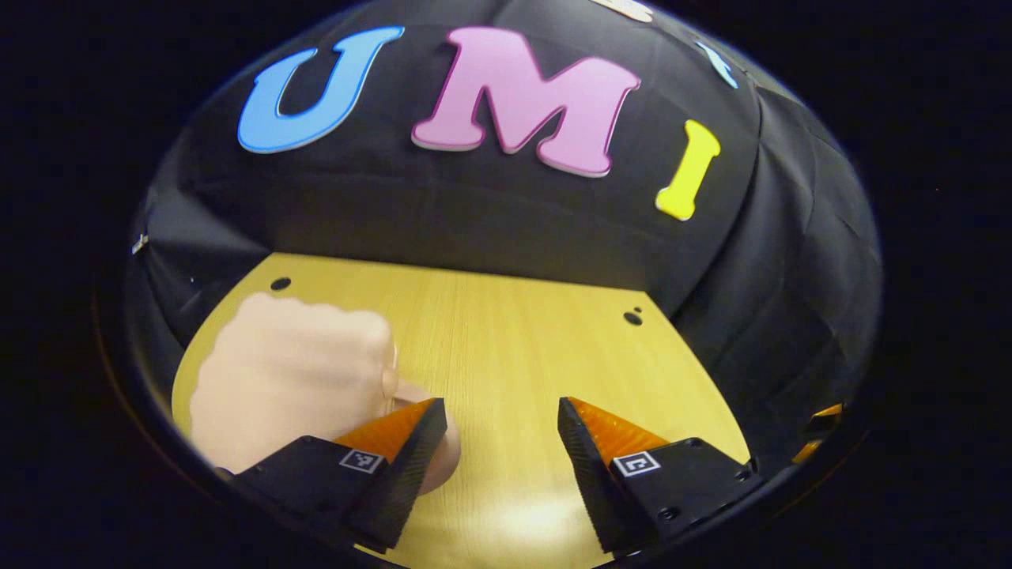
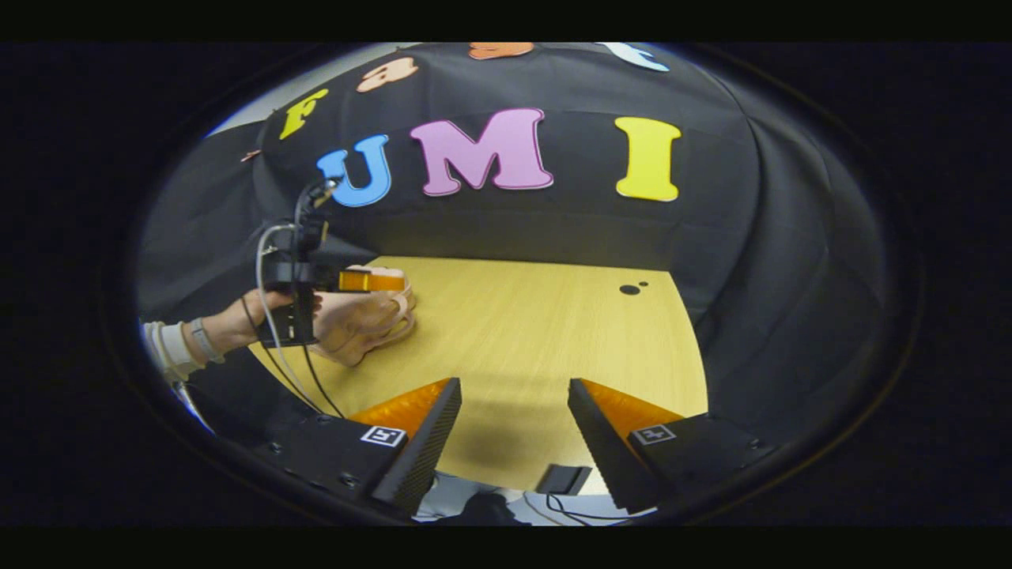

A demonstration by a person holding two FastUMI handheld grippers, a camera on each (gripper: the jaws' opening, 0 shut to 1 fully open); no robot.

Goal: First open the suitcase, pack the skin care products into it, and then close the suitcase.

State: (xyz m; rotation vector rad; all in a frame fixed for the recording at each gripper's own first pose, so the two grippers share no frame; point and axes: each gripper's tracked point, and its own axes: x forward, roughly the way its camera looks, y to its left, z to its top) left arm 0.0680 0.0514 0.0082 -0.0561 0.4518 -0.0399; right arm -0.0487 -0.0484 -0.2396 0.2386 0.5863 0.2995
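Note:
A small peach-pink suitcase (image 1: 292,371) lies shut on the wooden table (image 1: 514,332), at the left of the left gripper view. Its rounded handle end pokes out beside my left gripper's left finger. My left gripper (image 1: 500,407) stands open just right of the case, over bare wood, with nothing between its fingers. In the right gripper view the suitcase (image 2: 360,324) sits at the table's left side, and a hand (image 2: 253,312) holds the left gripper (image 2: 386,281) right above it. My right gripper (image 2: 514,385) is open and empty near the table's front edge, well to the right of the case.
The black cloth wall closes in the table at the back and right. Small dark holes (image 2: 629,289) mark the tabletop's far right corner. A dark flat device (image 2: 563,478) with a cable lies below the front edge. Cables hang from the left gripper.

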